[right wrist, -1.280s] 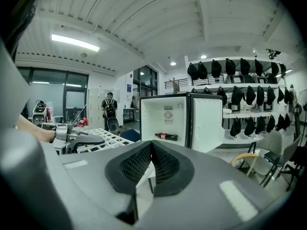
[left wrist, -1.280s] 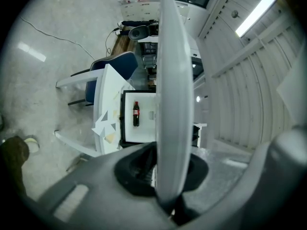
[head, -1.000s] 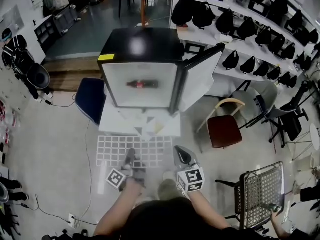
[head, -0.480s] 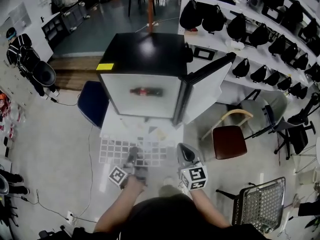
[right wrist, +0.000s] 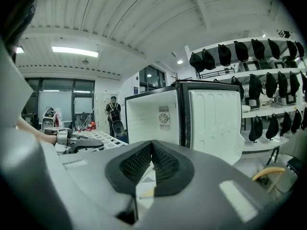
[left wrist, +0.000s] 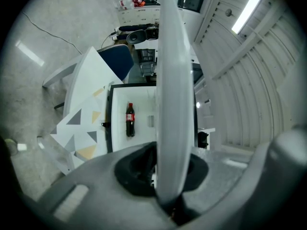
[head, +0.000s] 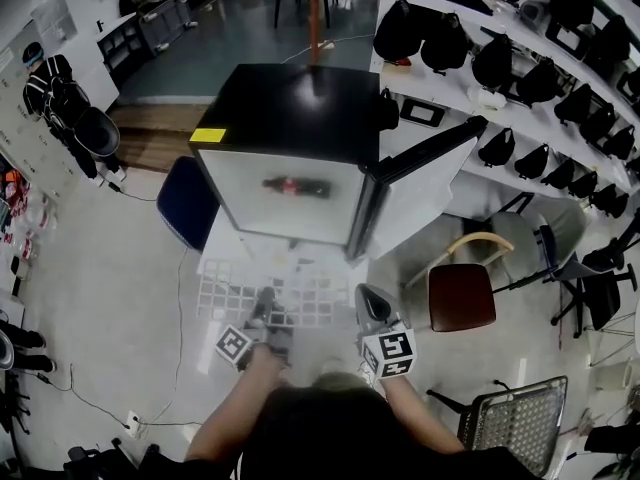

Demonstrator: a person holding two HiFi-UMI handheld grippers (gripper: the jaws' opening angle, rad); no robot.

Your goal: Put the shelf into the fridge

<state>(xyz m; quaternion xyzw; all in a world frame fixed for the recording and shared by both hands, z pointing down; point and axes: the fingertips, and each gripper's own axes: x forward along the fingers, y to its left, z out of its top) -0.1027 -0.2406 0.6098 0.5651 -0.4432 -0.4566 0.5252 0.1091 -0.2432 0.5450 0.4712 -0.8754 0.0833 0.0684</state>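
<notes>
A small black fridge (head: pixel 290 118) stands ahead with its door (head: pixel 420 193) swung open to the right and a cola bottle (head: pixel 296 186) inside its white interior. My left gripper (head: pixel 264 310) is shut on the near edge of a white wire grid shelf (head: pixel 305 296), held flat just in front of the fridge. In the left gripper view the shelf (left wrist: pixel 172 95) runs edge-on out of the jaws, with the bottle (left wrist: pixel 129 120) beyond. My right gripper (head: pixel 369 306) hovers beside the shelf's right end, shut and empty (right wrist: pixel 151 151), facing the fridge (right wrist: pixel 158 119).
A white patterned board (head: pixel 255 253) lies under the fridge, with a blue chair (head: pixel 185 203) to its left. To the right are a red-seated wooden chair (head: pixel 462 298), a metal mesh chair (head: pixel 510 418) and wall shelves of black bags (head: pixel 520 68). A person with a backpack (right wrist: pixel 113 114) stands behind.
The view has come closer to the fridge. Both grippers and the shelf have moved forward, so the shelf's far edge now reaches the fridge's front.
</notes>
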